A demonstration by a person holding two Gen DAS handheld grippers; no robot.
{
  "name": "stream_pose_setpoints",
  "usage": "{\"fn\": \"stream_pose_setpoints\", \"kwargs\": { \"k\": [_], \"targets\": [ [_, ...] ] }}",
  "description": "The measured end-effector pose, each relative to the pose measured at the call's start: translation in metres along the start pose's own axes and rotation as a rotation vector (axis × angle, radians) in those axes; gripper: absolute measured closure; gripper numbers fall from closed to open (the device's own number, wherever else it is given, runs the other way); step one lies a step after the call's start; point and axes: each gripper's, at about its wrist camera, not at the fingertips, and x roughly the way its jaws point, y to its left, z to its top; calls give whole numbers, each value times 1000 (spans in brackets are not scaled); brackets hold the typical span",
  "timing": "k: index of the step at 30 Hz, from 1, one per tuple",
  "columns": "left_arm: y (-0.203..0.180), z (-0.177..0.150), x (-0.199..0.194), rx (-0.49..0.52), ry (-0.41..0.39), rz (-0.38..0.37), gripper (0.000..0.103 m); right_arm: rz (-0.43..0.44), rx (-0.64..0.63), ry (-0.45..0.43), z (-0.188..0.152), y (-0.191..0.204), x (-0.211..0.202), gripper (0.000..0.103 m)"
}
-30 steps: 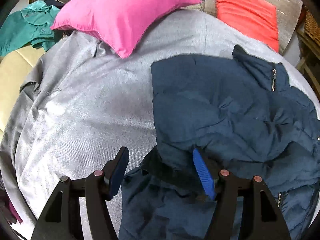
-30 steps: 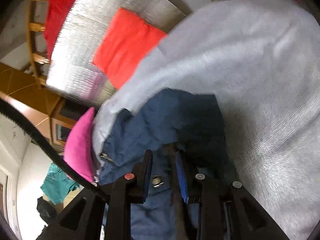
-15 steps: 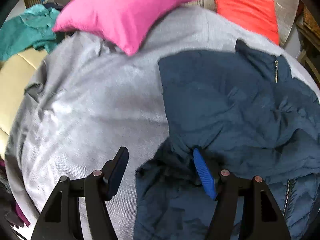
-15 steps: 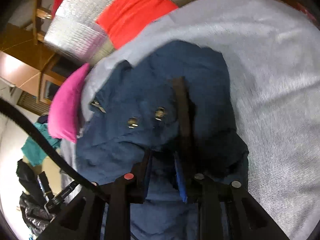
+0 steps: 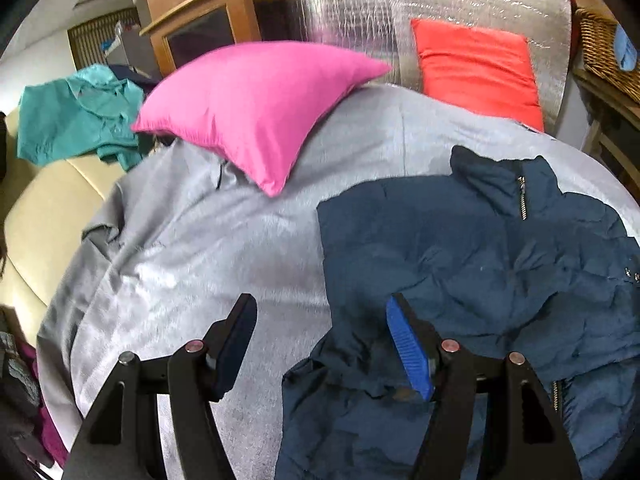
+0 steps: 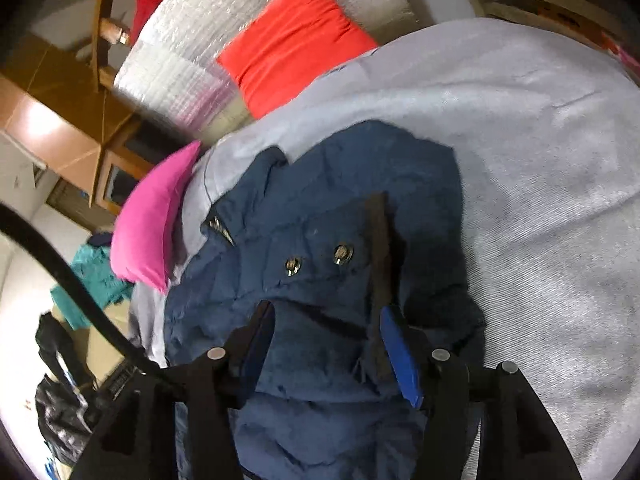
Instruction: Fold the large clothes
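Note:
A navy padded jacket [image 5: 480, 264] lies crumpled on a grey bed cover [image 5: 208, 248], its collar and zip toward the far end. My left gripper [image 5: 320, 340] is open and empty, above the jacket's left edge; its right finger [image 5: 408, 352] hangs over the fabric. In the right wrist view the jacket [image 6: 332, 220] shows a folded flap with two metal snaps [image 6: 316, 260] and a dark strip. My right gripper [image 6: 328, 340] is open just above the jacket, holding nothing.
A pink pillow [image 5: 256, 100] and a red cushion [image 5: 476, 68] lie at the head of the bed against silver foil. A teal shirt [image 5: 76, 116] lies on a cream sofa [image 5: 48, 208] at left. A wicker basket [image 5: 608, 48] stands at right.
My right gripper was shut on the jacket and has opened, letting it go. My left gripper has lifted and tilted up, staying open.

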Motion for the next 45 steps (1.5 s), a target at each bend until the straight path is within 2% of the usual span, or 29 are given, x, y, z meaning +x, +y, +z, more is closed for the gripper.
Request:
{"fn": "stream_pose_setpoints", "kwargs": {
  "k": [4,5,12,16,21,32,38,40,45],
  "targets": [
    [-7,0,-4,32,-31,15,35,-95,-35,84,-9,-4,31,71],
    [-8,0,-5,38,-35,16,35,-99,-26,86,-10,-6,34,72],
    [-11,0,-9,50,-54,20,35,-65,-37,75,-6,7,18,69],
    [-9,1,-10,39,-57,18,35,-37,-100,15,-6,25,-5,69],
    [-10,1,-10,41,-58,21,35,15,-123,-18,-9,35,-10,69],
    [-22,0,-7,75,-57,20,35,80,-138,46,-23,58,25,69],
    [-27,-1,-9,90,-64,24,35,59,-134,98,-29,61,50,69],
    [-28,-1,-11,91,-71,24,35,21,-129,121,-31,56,60,71],
    [-31,-1,-16,101,-87,14,35,30,-85,150,-32,46,70,70]
  ]
}}
